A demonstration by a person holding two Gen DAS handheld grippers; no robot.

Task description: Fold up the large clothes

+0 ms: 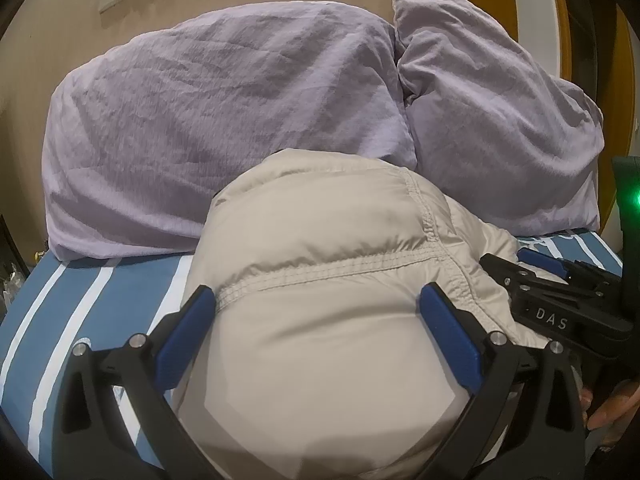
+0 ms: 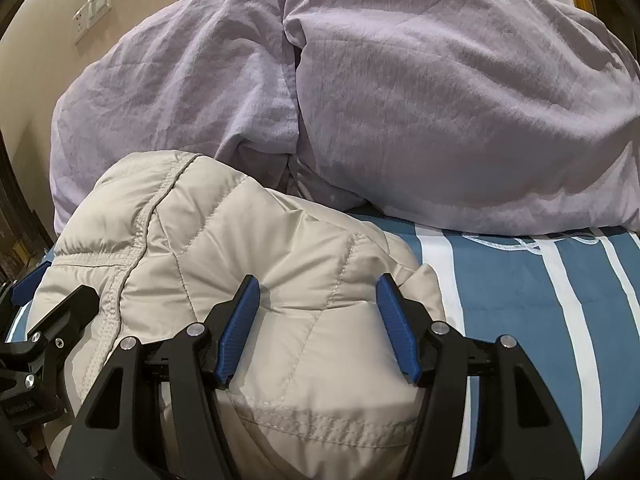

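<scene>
A beige quilted jacket (image 1: 320, 280) lies bunched on a bed with a blue-and-white striped sheet (image 1: 80, 312), its far end against two lilac pillows (image 1: 224, 120) that lean on the wall. The left gripper (image 1: 316, 312) stands spread wide over the jacket's puffy bulk, a blue pad on either side; whether the pads press the fabric cannot be told, and nothing looks pinched. The right gripper (image 2: 318, 312) is about half open, its blue pads (image 2: 240, 328) set against a raised fold of the jacket (image 2: 248, 248) that fills the gap between them. In the left view the right gripper (image 1: 540, 276) sits just beside the jacket's right edge, with fingers of a hand (image 1: 612, 412) showing below it.
</scene>
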